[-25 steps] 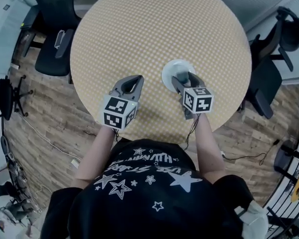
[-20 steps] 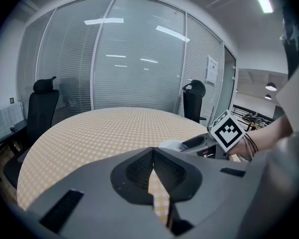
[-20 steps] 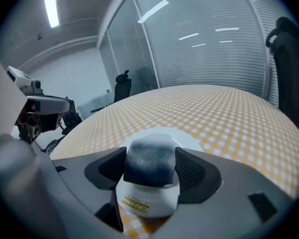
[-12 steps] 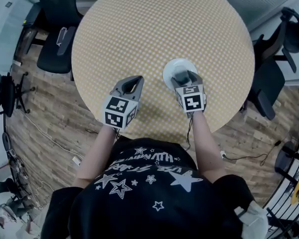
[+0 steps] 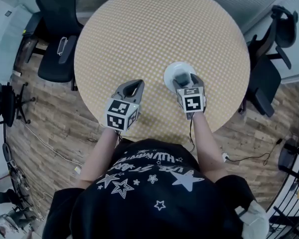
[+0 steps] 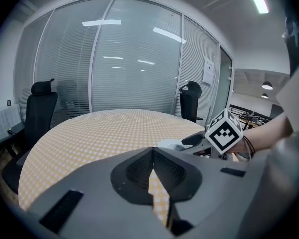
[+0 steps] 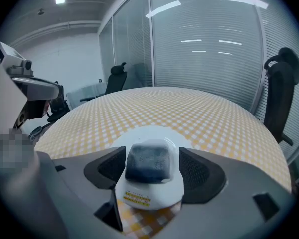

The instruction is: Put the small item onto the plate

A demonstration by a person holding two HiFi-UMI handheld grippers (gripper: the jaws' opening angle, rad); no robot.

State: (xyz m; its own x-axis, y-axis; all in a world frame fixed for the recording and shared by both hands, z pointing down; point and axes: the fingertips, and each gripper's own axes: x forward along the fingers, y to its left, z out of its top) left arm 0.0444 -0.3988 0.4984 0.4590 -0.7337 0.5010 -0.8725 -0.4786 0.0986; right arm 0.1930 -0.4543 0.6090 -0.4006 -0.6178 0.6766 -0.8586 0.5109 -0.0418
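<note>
Right gripper view: right gripper [image 7: 148,156] clamped on small item [image 7: 148,167], over white plate [image 7: 150,132]. Moved further onto plate since a second ago, marker cube turned squarer. Left gripper [image 6: 153,152] pressed together, empty, unchanged above checked table [image 5: 154,29].

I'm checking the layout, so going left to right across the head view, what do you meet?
Black office chair → grey left gripper, jaws together → grey right gripper clamping the small white-and-dark item → second black office chair.
</note>
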